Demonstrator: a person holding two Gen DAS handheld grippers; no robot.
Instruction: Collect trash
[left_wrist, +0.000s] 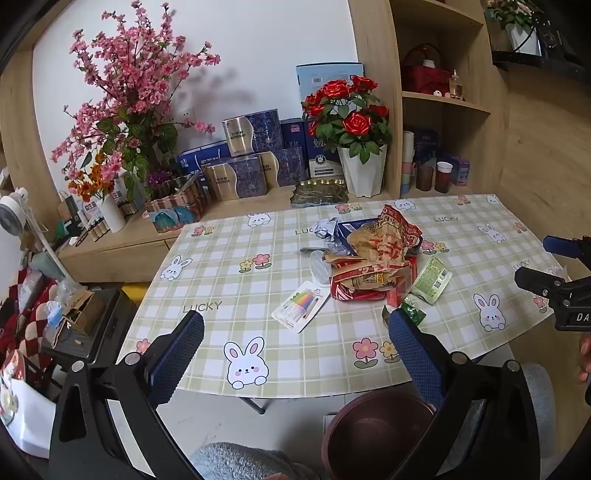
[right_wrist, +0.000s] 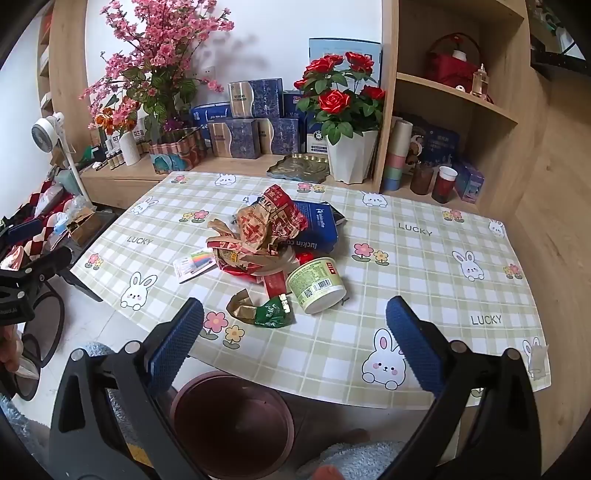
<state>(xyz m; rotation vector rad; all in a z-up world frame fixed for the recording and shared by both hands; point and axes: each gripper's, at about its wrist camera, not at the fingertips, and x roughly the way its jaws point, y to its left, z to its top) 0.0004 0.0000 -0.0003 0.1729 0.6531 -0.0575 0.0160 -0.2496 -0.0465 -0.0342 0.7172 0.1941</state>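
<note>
Hovering wide-open, both grippers (left_wrist: 295, 328) (right_wrist: 294, 317) face trash pile (right_wrist: 258, 236).

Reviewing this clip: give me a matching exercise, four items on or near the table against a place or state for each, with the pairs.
Items:
1. cup
2. bin
3. blue bag
4. marker pack

Places or states:
A. on the floor under the table's near edge
B. on its side at the near edge of the trash pile
C. flat on the cloth, left of the pile
D. at the far right of the pile, partly under the crumpled red wrappers

Pairs: 1-B, 2-A, 3-D, 4-C
</note>
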